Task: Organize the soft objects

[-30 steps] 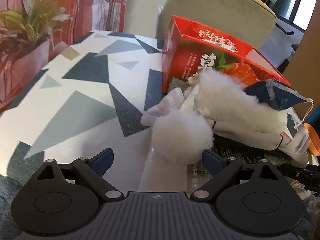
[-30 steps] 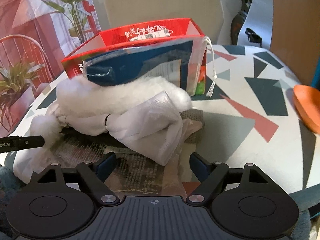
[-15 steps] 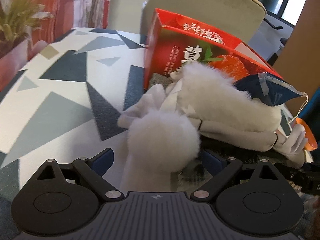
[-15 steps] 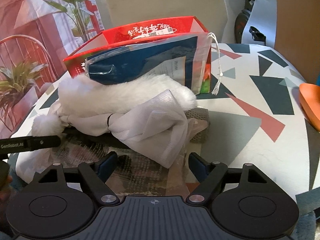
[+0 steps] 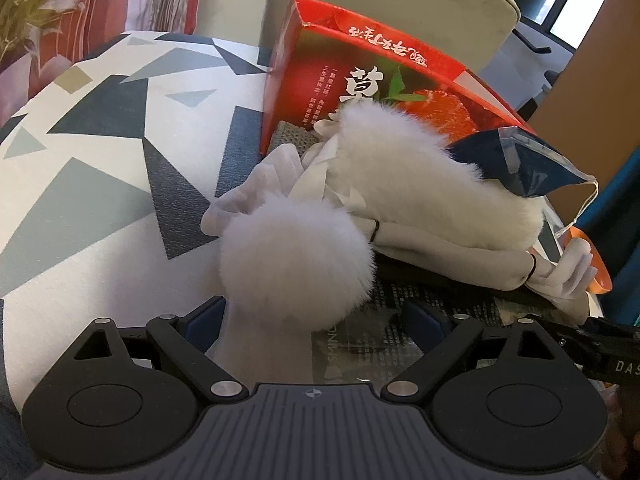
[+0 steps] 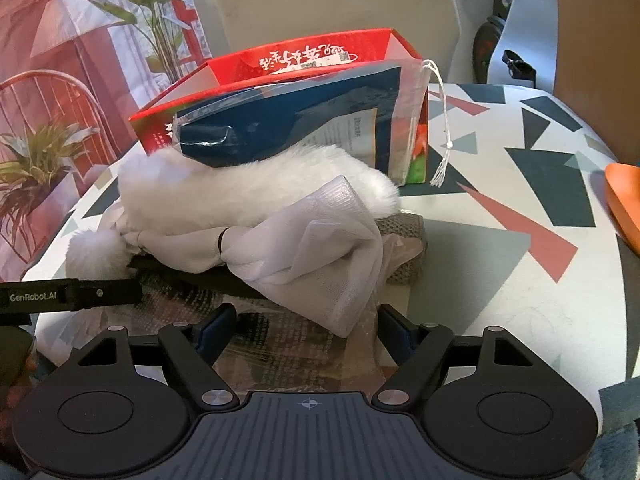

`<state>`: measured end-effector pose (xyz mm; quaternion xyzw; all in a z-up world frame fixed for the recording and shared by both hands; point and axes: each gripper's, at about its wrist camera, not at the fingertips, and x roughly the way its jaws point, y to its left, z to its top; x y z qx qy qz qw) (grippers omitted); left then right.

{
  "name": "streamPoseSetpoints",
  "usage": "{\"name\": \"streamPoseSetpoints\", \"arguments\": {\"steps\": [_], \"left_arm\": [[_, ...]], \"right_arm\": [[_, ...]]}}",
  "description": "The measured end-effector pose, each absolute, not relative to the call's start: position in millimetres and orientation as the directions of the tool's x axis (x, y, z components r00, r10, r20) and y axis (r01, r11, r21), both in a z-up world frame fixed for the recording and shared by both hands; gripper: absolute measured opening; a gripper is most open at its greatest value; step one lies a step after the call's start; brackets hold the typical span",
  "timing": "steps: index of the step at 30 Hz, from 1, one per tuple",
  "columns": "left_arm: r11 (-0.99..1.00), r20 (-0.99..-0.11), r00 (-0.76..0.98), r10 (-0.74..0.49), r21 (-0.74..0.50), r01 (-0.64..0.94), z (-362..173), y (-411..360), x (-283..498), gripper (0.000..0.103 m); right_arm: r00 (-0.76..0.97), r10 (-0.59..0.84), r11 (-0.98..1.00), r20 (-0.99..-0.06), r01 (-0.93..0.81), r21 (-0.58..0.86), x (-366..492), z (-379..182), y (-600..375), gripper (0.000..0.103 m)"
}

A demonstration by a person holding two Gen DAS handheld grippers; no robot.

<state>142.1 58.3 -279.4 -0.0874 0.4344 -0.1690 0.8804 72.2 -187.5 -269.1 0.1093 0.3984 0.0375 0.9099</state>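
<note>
A pile of soft things lies on the patterned table in front of a red open box [image 5: 384, 80] [image 6: 280, 64]. On top is a white furry piece [image 5: 420, 184] [image 6: 248, 188] with a round pompom [image 5: 296, 260] [image 6: 94, 252], and a white mesh cloth [image 6: 320, 248] tied with a black band. A blue plastic pouch [image 6: 304, 120] [image 5: 516, 160] leans on the fur. A printed clear bag [image 6: 280, 344] lies underneath. My left gripper [image 5: 316, 322] is open with the pompom between its fingers. My right gripper [image 6: 306, 320] is open around the cloth's lower corner.
An orange dish [image 6: 624, 200] sits at the table's right edge. A beige chair [image 6: 332, 4] stands behind the box. A grey knitted piece [image 6: 404, 252] pokes out under the pile. Plants and a red curtain are to the left. The left gripper's arm [image 6: 68, 296] shows in the right wrist view.
My left gripper has moved in closer, so the pompom now sits between its fingers. My right gripper has edged slightly forward toward the cloth. Both stay open.
</note>
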Motion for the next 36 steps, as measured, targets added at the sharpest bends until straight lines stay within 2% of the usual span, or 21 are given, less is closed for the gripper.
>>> {"name": "streamPoseSetpoints", "arguments": {"steps": [9,18,26,28,33,36], "left_arm": [[0.924,-0.734,0.562,-0.382,-0.314,0.217,-280,60,143,0.093],[0.91,-0.704,0.577,-0.414,-0.329,0.252,-269,61,134,0.09],[0.898,-0.7,0.564,-0.438,-0.37,0.238,-271,67,136,0.09],[0.9,-0.705,0.562,-0.433,-0.375,0.224,-273,69,137,0.088],[0.907,-0.703,0.585,-0.403,-0.393,0.153,-274,83,143,0.059],[0.906,-0.688,0.613,-0.388,-0.407,0.116,-272,92,146,0.055]], "right_arm": [[0.668,0.173,0.966,-0.724,0.027,0.255,74,-273,-191,0.073],[0.679,0.182,0.967,-0.711,0.007,0.255,69,-263,-189,0.067],[0.687,0.209,0.954,-0.696,0.013,0.299,65,-259,-198,0.066],[0.682,0.212,0.951,-0.7,0.02,0.308,67,-261,-199,0.066],[0.668,0.213,0.946,-0.714,0.043,0.322,69,-267,-202,0.061],[0.663,0.214,0.944,-0.717,0.049,0.327,69,-269,-204,0.06]]}}
